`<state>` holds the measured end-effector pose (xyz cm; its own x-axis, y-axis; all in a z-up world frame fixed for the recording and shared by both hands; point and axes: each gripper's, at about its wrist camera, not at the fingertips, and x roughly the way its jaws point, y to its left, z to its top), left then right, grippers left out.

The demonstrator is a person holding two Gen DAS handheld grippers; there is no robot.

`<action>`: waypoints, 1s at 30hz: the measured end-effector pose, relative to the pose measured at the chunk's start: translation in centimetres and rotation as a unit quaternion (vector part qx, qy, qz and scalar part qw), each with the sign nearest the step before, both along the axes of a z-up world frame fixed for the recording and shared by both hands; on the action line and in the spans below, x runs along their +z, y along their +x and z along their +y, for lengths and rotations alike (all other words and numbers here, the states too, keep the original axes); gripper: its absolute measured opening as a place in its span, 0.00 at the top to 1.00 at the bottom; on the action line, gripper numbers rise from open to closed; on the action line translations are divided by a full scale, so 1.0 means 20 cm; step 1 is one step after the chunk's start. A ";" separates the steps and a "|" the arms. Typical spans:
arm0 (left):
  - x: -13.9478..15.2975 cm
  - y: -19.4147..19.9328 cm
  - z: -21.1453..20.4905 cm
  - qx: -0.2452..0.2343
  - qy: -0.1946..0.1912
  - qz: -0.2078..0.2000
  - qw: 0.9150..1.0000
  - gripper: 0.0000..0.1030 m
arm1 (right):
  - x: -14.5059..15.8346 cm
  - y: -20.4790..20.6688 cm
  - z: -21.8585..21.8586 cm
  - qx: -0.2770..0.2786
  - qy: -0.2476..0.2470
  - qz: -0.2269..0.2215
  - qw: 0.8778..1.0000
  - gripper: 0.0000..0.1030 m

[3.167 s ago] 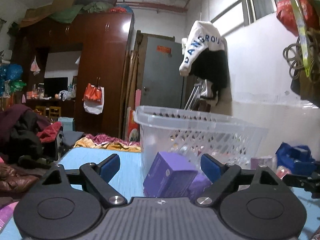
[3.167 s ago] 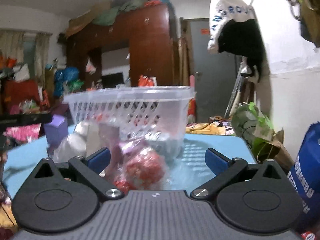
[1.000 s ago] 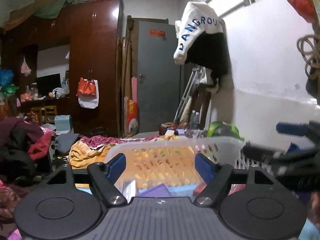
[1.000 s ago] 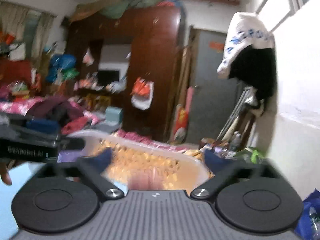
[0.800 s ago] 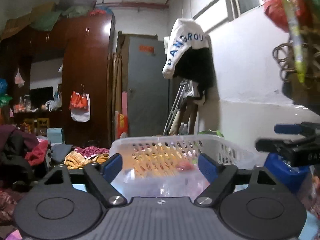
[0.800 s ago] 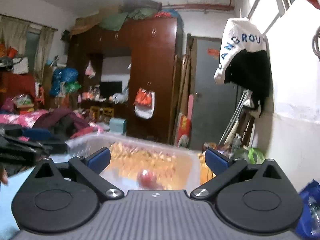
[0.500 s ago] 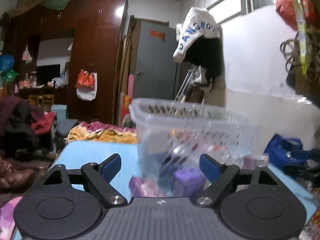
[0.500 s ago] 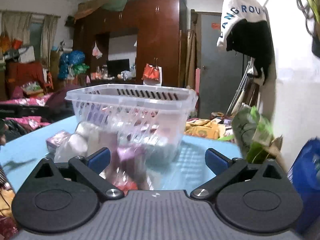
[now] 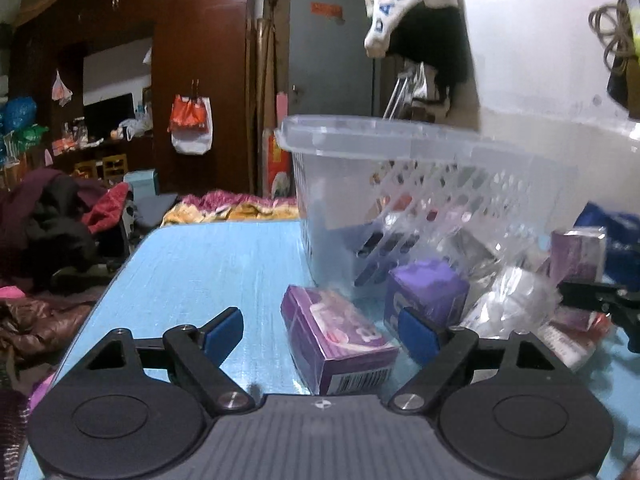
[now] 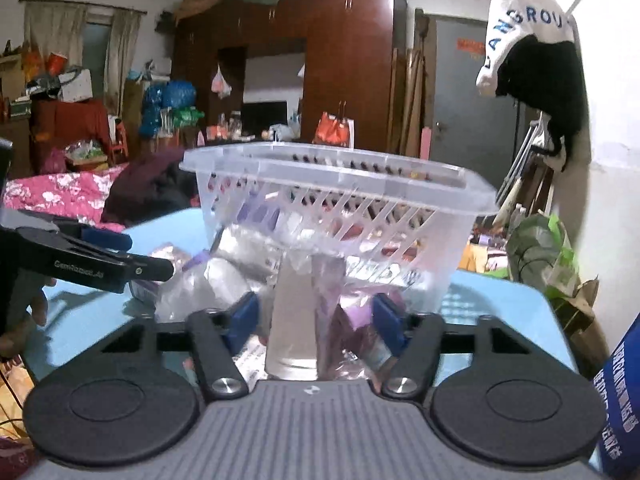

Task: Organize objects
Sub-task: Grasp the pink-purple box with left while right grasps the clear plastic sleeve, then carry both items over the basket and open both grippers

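A clear plastic basket [image 9: 400, 152] stands on the blue table [image 9: 208, 264]; it also shows in the right wrist view [image 10: 340, 184]. Before it lie a purple box with a barcode [image 9: 336, 340], a purple cube box [image 9: 428, 288] and a clear wrapped pack [image 9: 508, 300]. My left gripper [image 9: 320, 330] is open, its jaws on either side of the barcode box, not touching. My right gripper [image 10: 316, 320] is open around a clear upright pack [image 10: 296, 320] and a purple packet [image 10: 332, 304]. The left gripper shows at the left of the right wrist view [image 10: 92, 264].
A tall purple box [image 9: 576, 256] stands at the right. A blue bag [image 10: 624, 380] sits at the table's right edge, a green plant [image 10: 540, 256] beyond. Clothes piles [image 9: 52, 220] and a wardrobe [image 9: 192, 80] lie past the far left edge.
Both grippers came down from above the basket to table level in front of it. The right jaws have narrowed around the clear pack. The barcode box now lies between the left jaws.
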<state>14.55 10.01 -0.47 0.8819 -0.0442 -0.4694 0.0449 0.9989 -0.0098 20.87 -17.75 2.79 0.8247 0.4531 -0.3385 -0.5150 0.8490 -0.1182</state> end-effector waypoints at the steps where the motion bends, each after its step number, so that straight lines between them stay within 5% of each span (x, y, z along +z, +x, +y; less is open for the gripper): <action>1: 0.00 0.01 -0.01 -0.002 0.003 0.008 1.000 0.15 | 0.00 0.00 0.00 0.000 0.000 0.000 1.000 0.46; 4: -0.01 0.03 -0.02 0.000 0.013 0.027 1.000 0.18 | 0.00 -0.04 -0.01 0.010 -0.004 -0.002 1.000 0.63; 9: -0.02 0.04 -0.03 0.004 0.017 0.034 0.999 0.43 | 0.01 -0.09 -0.01 0.008 -0.012 -0.019 1.000 0.64; 22: 0.05 -0.17 0.01 -0.023 -0.038 -0.089 0.995 0.45 | 0.12 -0.11 -0.15 0.016 0.067 -0.041 0.997 0.65; 30: 0.30 -0.23 0.02 -0.036 -0.074 -0.144 0.986 0.45 | 0.26 -0.04 -0.21 0.014 0.104 -0.049 0.993 0.65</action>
<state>9.89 10.45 5.45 0.9695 -0.1615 -0.1846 0.1385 0.9816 -0.1315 20.02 -21.87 8.05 0.8354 0.5276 -0.1544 -0.5329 0.8462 0.0082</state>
